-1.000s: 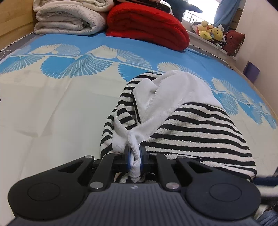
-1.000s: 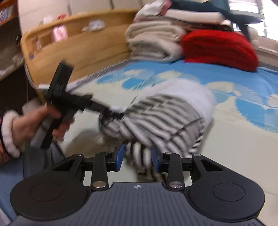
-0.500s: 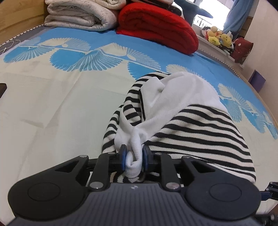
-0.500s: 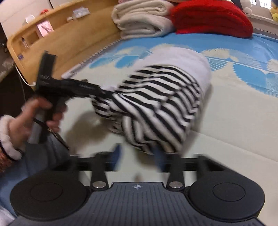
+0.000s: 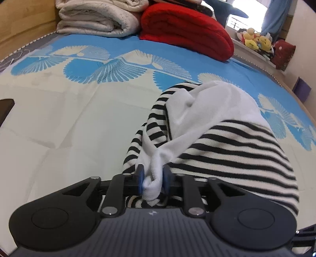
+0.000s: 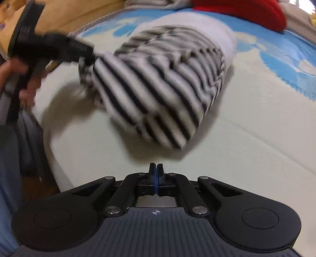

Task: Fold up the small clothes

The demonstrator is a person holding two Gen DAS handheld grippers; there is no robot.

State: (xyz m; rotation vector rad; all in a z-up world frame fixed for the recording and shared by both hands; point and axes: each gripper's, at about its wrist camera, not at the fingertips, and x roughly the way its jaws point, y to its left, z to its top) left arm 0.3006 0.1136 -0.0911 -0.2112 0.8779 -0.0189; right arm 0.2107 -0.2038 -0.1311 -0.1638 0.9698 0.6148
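Note:
A small black-and-white striped garment (image 5: 227, 142) with a white part lies bunched on the bed. My left gripper (image 5: 152, 177) is shut on a white fold of it at its near edge. In the right wrist view the same garment (image 6: 158, 85) is blurred and lifted at its left side by the left gripper (image 6: 86, 53), held in a hand. My right gripper (image 6: 156, 170) is shut and empty, just in front of the garment's near edge, over the cream sheet.
The bed sheet (image 5: 59, 118) is cream with blue fan patterns. Folded beige quilts (image 5: 98, 17) and a red blanket (image 5: 185, 29) are stacked at the far side. Plush toys (image 5: 254, 39) sit on a ledge at the right. A wooden headboard (image 6: 65, 17) runs along the left.
My right gripper has let go of the striped garment, pulled back and shut empty. My left gripper keeps its hold on the white fold and has shifted slightly.

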